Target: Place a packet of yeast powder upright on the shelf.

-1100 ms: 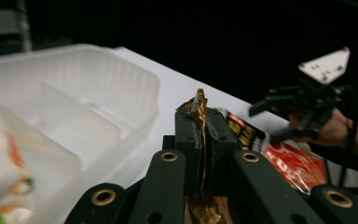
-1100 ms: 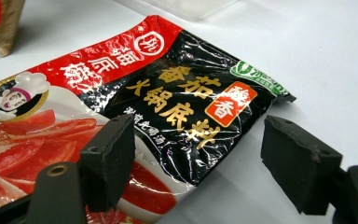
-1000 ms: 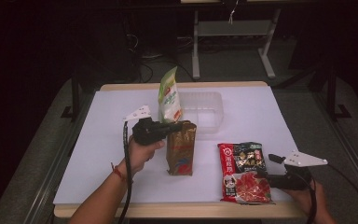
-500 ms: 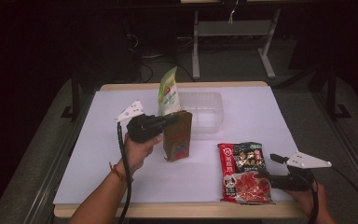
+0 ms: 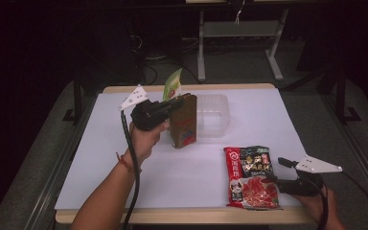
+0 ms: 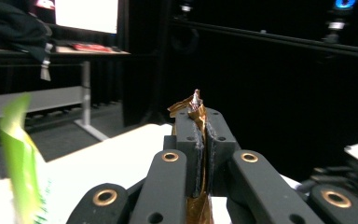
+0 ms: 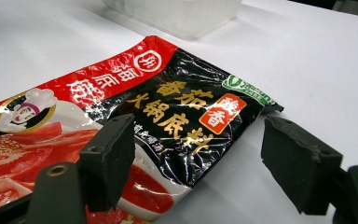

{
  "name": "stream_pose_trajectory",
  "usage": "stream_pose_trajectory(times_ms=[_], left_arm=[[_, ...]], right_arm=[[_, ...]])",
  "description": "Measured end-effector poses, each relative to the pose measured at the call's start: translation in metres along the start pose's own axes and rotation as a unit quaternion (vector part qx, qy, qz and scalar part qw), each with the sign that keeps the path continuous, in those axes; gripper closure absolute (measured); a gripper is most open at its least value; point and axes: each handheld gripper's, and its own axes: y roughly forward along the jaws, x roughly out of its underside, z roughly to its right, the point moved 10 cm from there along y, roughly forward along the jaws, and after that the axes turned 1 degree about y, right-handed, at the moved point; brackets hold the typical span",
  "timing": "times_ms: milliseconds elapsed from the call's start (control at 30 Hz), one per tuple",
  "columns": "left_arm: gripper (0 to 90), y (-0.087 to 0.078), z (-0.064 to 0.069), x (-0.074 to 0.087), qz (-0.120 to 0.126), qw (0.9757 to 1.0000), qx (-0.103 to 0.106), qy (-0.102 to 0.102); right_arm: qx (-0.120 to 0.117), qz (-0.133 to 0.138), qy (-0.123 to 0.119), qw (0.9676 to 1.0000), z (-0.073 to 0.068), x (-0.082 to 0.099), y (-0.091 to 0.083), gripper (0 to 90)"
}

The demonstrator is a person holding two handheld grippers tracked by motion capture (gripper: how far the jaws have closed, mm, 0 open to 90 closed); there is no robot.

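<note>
The left gripper (image 5: 184, 99) has its jaws pinched tight on the top edge of a brown pouch (image 5: 183, 123), which hangs upright from them. In the left gripper view the two pads press together with a crumpled strip of brown foil (image 6: 196, 103) sticking up between the fingers (image 6: 189, 140). The pouch sits just in front of the clear tub (image 5: 212, 114) on the white table (image 5: 187, 172), overlapping the tub's near left corner as seen from above; whether its bottom edge touches the table I cannot tell. A green and white pouch (image 5: 172, 86) stands just behind the gripper, beside the tub's left end.

The right gripper (image 5: 273, 178) lies low at the table's near right corner, well away from the tub, jaws spread wide. It points at a red and black sachet (image 5: 250, 176) lying flat on the table nearer the front edge than the tub. In the right gripper view the sachet (image 7: 135, 121) lies under and ahead of the left finger (image 7: 109, 156), its black corner reaching into the gap, and neither pad presses on it. The other finger (image 7: 298, 163) stands over bare table.
</note>
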Motion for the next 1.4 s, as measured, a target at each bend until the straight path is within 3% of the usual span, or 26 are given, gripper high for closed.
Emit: stream_pose_trajectory(times_ms=[33, 100, 167, 333, 467, 533, 667, 800, 867, 1033, 1400], left_arm=[[86.2, 0.0, 0.0, 0.0, 0.0, 1.0, 0.0, 0.0], [86.2, 0.007, -0.01, -0.005, 0.006, 0.9997, -0.025, 0.003], [86.2, 0.013, -0.015, -0.008, 0.014, 0.9995, -0.027, -0.008], [86.2, 0.025, -0.024, -0.011, 0.013, 0.999, -0.04, -0.012], [86.1, 0.041, -0.028, -0.006, -0.001, 0.9981, -0.059, 0.015], [86.2, 0.047, -0.03, -0.002, -0.006, 0.9977, -0.066, 0.019], [86.1, 0.055, -0.037, 0.003, -0.005, 0.9972, -0.074, 0.009], [86.1, 0.064, -0.043, 0.005, -0.007, 0.9959, -0.089, 0.014], [86.1, 0.068, -0.047, 0.005, -0.002, 0.9954, -0.096, 0.004], [86.1, 0.075, -0.05, 0.005, 0.001, 0.9945, -0.104, 0.006], [86.0, 0.097, -0.06, 0.014, -0.004, 0.9892, -0.146, -0.002]], right_arm=[[0.0, 0.0, 0.0, 1.0, 0.0, 0.0, 0.0, 25.7], [0.001, 0.003, 0.002, 1.0, 0.001, 0.0, -0.001, 25.7], [0.002, 0.002, 0.001, 1.0, 0.001, 0.0, 0.0, 25.7], [0.003, -0.002, -0.001, 1.0, 0.0, 0.0, 0.001, 25.7], [0.002, -0.003, 0.0, 1.0, 0.0, 0.001, 0.001, 25.7], [0.001, -0.004, -0.004, 1.0, 0.0, 0.001, 0.001, 25.7], [0.002, -0.003, -0.002, 1.0, 0.0, 0.001, 0.001, 25.7], [0.001, -0.006, -0.003, 1.0, -0.001, 0.001, 0.001, 25.7], [0.002, -0.006, -0.003, 1.0, -0.001, 0.001, 0.001, 25.7], [-0.001, -0.005, -0.003, 1.0, -0.001, 0.002, 0.001, 25.8], [-0.004, -0.006, -0.004, 1.0, -0.001, 0.002, 0.001, 25.8]])
